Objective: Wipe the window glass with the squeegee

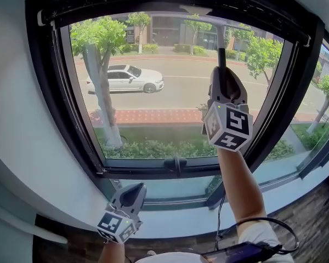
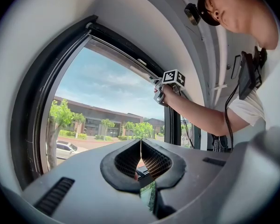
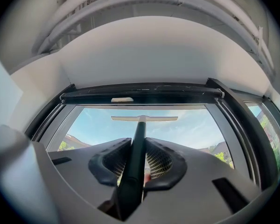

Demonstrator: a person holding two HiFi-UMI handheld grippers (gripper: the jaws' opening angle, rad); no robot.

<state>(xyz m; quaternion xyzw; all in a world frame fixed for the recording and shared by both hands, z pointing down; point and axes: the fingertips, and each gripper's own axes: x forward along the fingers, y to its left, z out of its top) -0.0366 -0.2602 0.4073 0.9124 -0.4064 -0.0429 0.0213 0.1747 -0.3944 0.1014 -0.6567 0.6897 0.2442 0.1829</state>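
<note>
**A:** What is at the lower left of the head view?

**B:** The left gripper (image 1: 132, 195) is there, low down in front of the pale window sill (image 1: 181, 223). It is well apart from the squeegee (image 1: 221, 48). In the left gripper view its fingers (image 2: 123, 162) are pressed together at the tips, and nothing is between them.

**A:** And in the middle?

**B:** The window glass (image 1: 153, 108) fills the middle, inside a dark frame (image 1: 49, 92). Through it I see a tree (image 1: 101, 53) at the left, a white car (image 1: 126, 79) on the street, and a hedge (image 1: 153, 147) along the bottom.

**A:** Where is the squeegee?

**B:** It is right of the centre. The right gripper (image 1: 223, 75) is raised in front of the glass, and its fingers (image 3: 161, 162) are clenched on the dark handle of the squeegee. The handle runs straight up from them. In the right gripper view the pale blade (image 3: 144, 118) lies crosswise near the top of the glass, just below the upper frame. Whether the blade touches the glass, I cannot tell.

**A:** Is there something more at the right?

**B:** The marker cube (image 1: 228, 126) sits under the right gripper. From there the person's forearm (image 1: 238, 179) goes down toward the lower right.
</note>
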